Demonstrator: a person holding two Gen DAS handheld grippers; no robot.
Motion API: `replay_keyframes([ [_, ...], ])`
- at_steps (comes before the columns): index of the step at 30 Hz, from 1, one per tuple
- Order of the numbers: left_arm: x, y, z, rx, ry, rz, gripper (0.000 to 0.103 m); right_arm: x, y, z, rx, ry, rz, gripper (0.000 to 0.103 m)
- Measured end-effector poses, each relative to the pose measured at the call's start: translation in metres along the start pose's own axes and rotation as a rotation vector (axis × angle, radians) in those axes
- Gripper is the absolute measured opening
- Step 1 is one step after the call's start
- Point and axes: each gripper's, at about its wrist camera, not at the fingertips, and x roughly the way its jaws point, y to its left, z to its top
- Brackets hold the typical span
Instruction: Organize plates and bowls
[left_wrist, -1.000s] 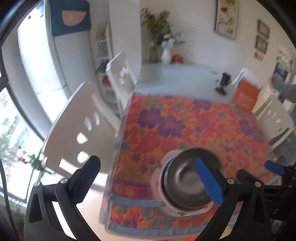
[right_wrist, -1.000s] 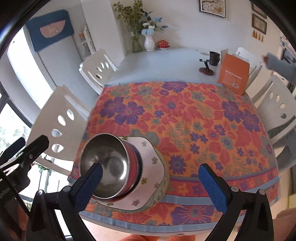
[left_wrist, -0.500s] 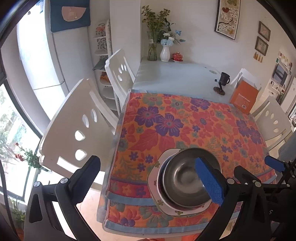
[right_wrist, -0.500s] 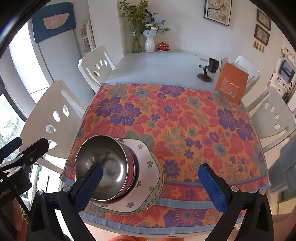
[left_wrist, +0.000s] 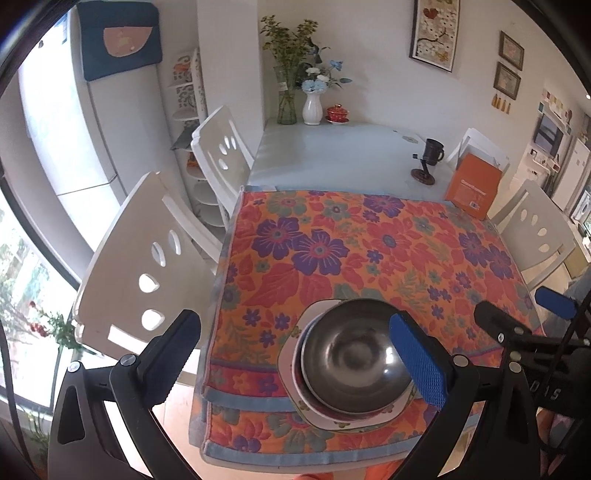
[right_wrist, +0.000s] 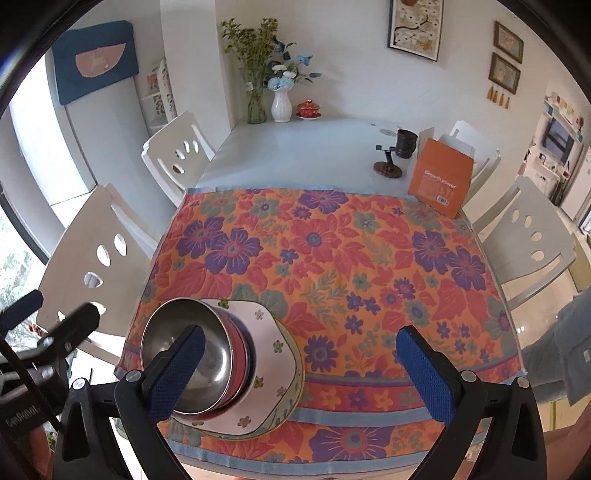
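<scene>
We held both tools released above the bench (right_wrist: 295, 155): left tool (left_wrist: 301, 354), right tool (right_wrist: 299, 373). A steel bowl (right_wrist: 184, 350) sat stacked on a flowered plate (right_wrist: 273, 354) near the cloth's (right_wrist: 332, 258) front edge.

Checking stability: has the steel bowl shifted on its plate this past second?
No. In the right wrist view the steel bowl still covers the floral plate's left edge.

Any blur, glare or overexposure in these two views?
Left wrist view: sharp, window at left blown out, soft reflections inside the steel bowl. Right wrist view: sharp centrally, strong fisheye bending at edges, bright window at left.
</scene>
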Motion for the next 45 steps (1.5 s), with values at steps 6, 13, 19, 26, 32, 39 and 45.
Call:
replay_keyframes([
  [6,-0.002,-0.01,0.001,0.006,0.002,-0.019,0.102,-0.01,-0.007,0.005,0.016,-0.009,-0.002,0.103],
  [13,-0.02,-0.019,0.006,-0.034,-0.046,0.035,0.102,-0.029,-0.016,0.019,-0.022,-0.053,-0.003,0.103],
  [19,-0.024,-0.019,0.012,-0.075,-0.01,0.078,0.102,-0.027,-0.028,0.014,-0.027,0.001,0.037,0.103],
  [26,-0.029,-0.042,0.003,-0.103,0.011,0.084,0.102,-0.028,-0.046,0.003,-0.05,0.047,0.054,0.103],
  [32,-0.037,-0.056,-0.004,-0.089,0.018,0.114,0.102,-0.019,-0.044,-0.007,-0.073,0.105,0.095,0.103],
  [39,-0.036,-0.059,-0.011,-0.109,0.035,0.124,0.102,-0.018,-0.044,-0.014,-0.11,0.116,0.102,0.103],
  [45,-0.032,-0.062,-0.015,-0.124,0.056,0.109,0.102,-0.009,-0.06,-0.021,-0.037,0.19,0.147,0.103],
])
